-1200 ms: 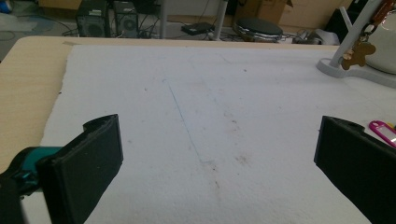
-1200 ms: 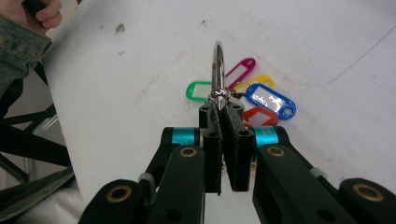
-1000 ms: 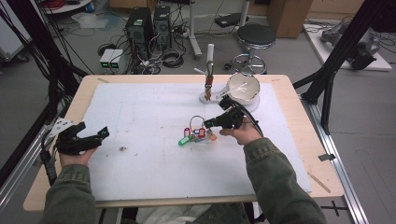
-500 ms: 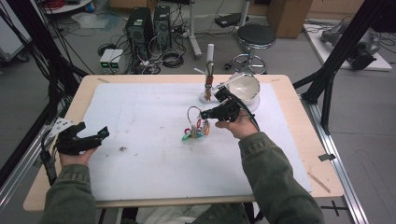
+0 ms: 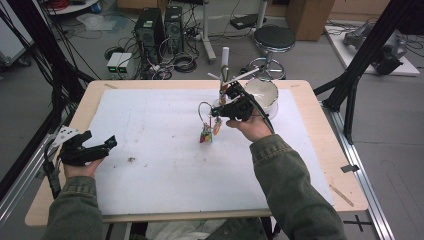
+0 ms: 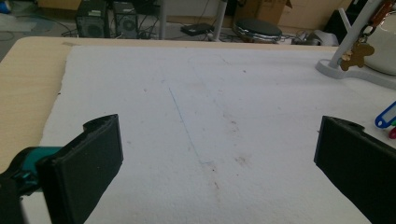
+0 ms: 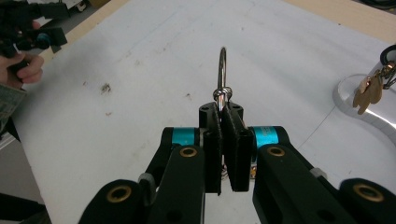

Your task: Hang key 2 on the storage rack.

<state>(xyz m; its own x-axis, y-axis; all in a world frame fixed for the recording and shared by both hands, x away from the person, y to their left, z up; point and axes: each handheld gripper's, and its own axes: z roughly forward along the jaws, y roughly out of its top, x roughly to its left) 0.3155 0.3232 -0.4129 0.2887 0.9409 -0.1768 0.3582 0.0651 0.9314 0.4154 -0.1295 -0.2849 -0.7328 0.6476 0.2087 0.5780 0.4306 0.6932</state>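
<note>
Two hand-held grippers: right (image 7: 227, 109) clamped on key ring (image 7: 222, 70), left (image 6: 219, 161) wide apart.

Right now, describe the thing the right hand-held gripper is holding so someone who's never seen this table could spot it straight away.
Start at the white mat covering the wooden table, then go to its far right part, in front of the white bowl. There the right hand-held gripper is shut on a key ring, a thin metal loop with small coloured tags dangling below. Unlike the brown tag hanging on the white stand nearby, it hangs in the air.
</note>
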